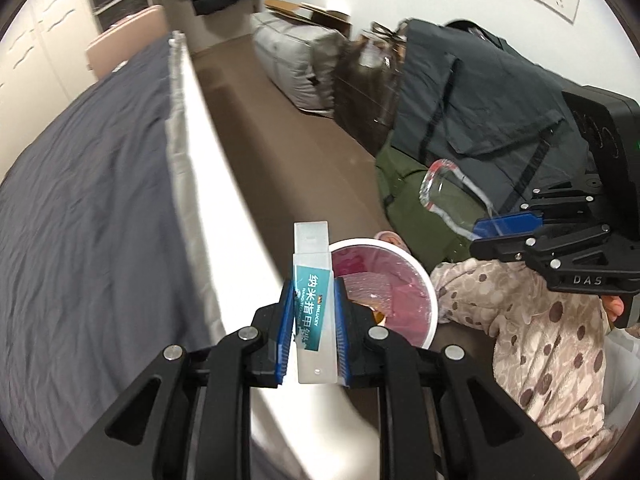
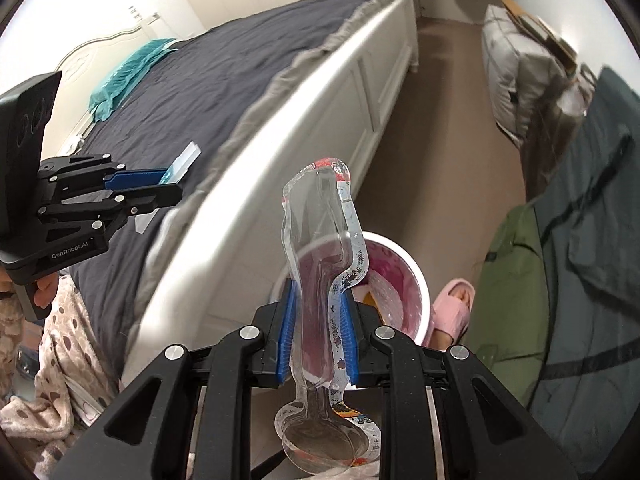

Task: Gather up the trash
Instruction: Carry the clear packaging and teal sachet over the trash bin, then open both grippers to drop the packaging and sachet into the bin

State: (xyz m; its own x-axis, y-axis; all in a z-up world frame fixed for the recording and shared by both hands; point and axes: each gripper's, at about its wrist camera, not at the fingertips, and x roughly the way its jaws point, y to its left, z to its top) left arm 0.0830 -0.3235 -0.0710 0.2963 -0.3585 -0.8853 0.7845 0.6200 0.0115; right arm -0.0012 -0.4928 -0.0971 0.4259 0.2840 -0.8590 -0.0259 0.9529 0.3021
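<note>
Left gripper (image 1: 313,316): nearest the left wrist camera, closed on a slim frosted plastic sleeve (image 1: 311,256) with a teal printed label; the sleeve stands up between the blue pads (image 1: 285,332), its top above the jaws.
Bed (image 1: 80,200): to the left, dark grey cover, white side panel running alongside the floor.
Waste bin (image 1: 430,300): white round bin lined with a pink bag, on the floor just beside the bed, directly beyond both grippers.
Bin contents: crumpled clear film and something orange-yellow near the bottom; what else lies under it I cannot tell.
Right gripper (image 2: 318,332): clamped on an empty clear blister pack (image 2: 320,240) with a spoon-shaped mould and red print at the top; it hangs over the bin mouth.
Slipper (image 2: 452,308): pink, on the floor touching or just beside the bin's right side.
Bags: green and dark grey bags (image 1: 460,100) stacked along the wall on the right.
Risk, sleeve: it sits toward the bin's bed-side edge, so released from here it could strike the rim and drop down by the bed.
Risk, blister pack: light and long, it may catch on the pads or tip across the rim instead of falling in.
Risk, crowding: both grippers near one opening could knock together or nudge the bin.
</note>
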